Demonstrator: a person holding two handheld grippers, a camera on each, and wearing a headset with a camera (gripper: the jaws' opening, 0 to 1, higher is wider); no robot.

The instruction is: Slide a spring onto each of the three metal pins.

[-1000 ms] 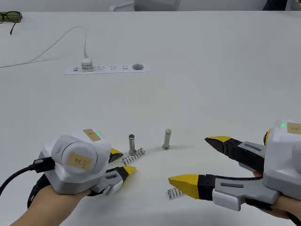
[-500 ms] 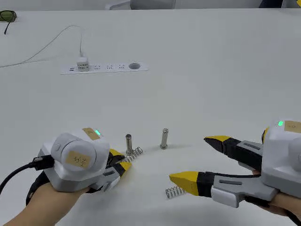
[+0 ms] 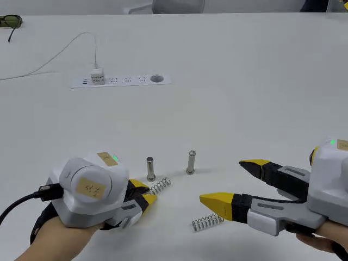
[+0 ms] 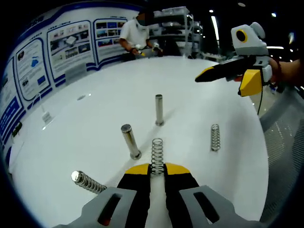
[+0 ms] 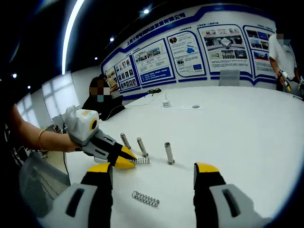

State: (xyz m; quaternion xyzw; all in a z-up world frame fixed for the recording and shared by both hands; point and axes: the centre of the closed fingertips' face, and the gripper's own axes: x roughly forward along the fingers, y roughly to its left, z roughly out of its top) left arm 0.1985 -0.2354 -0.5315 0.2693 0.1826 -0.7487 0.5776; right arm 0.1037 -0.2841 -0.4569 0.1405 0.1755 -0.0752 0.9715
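Two bare metal pins (image 3: 150, 168) (image 3: 191, 162) stand upright on the white table (image 3: 244, 92). My left gripper (image 3: 145, 194) is shut on one end of a spring (image 3: 160, 186), which sticks out toward the left pin. In the left gripper view the held spring (image 4: 156, 154) points between the pins (image 4: 129, 141) (image 4: 158, 109), and a third pin (image 4: 88, 182) at the left wears a spring. A loose spring (image 3: 207, 222) lies in front of my right gripper (image 3: 234, 182), which is open and empty. The right gripper view shows the loose spring (image 5: 145, 199) below the open jaws.
A white power strip (image 3: 119, 80) with a plug and cable lies at the back left. Glasses (image 3: 11, 20) rest at the far left corner. People stand at the far end of the table (image 4: 137, 28) and sit at its side (image 5: 102, 95).
My left jaws have closed on the spring beside the left pin and drawn it a little away from the pin's foot. The right gripper has stayed open and almost still.
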